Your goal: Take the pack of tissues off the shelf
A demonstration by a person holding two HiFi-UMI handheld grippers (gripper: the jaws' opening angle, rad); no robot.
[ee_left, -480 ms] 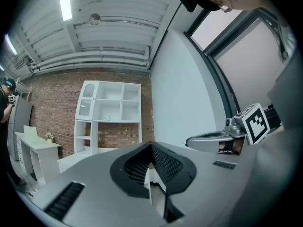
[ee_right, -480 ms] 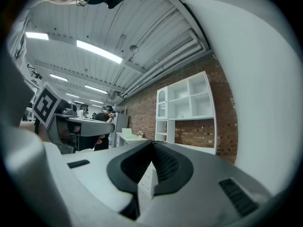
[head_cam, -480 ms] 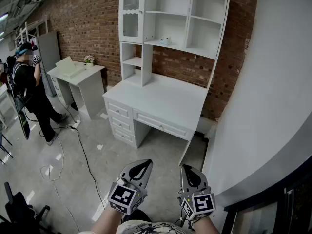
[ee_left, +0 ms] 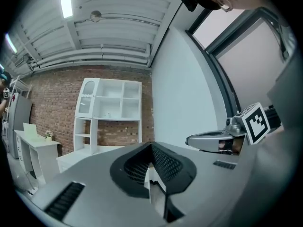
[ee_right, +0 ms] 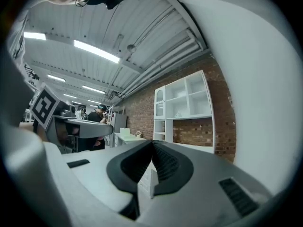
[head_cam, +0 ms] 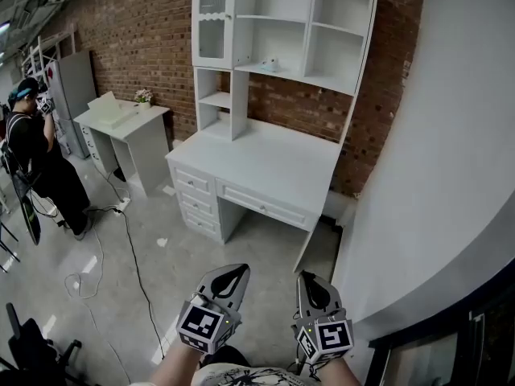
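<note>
A small pale pack of tissues (head_cam: 271, 65) lies on a middle shelf of the white hutch (head_cam: 282, 30) that stands on a white desk (head_cam: 265, 163) against the brick wall. It also shows far off as the pack of tissues (ee_left: 108, 115) in the left gripper view and the pack of tissues (ee_right: 178, 114) in the right gripper view. My left gripper (head_cam: 236, 271) and right gripper (head_cam: 308, 279) are held side by side low in the head view, level, pointing toward the desk from a few steps away. Both are shut with nothing between the jaws.
A grey wall (head_cam: 434, 159) rises close on my right. A second white table (head_cam: 121, 119) with a small plant stands left of the desk. A person (head_cam: 36, 159) stands at the far left. A black cable (head_cam: 133, 248) trails across the floor.
The desk and hutch sit slightly further left in the head view. The person at the far left has shifted left. Both grippers keep their places.
</note>
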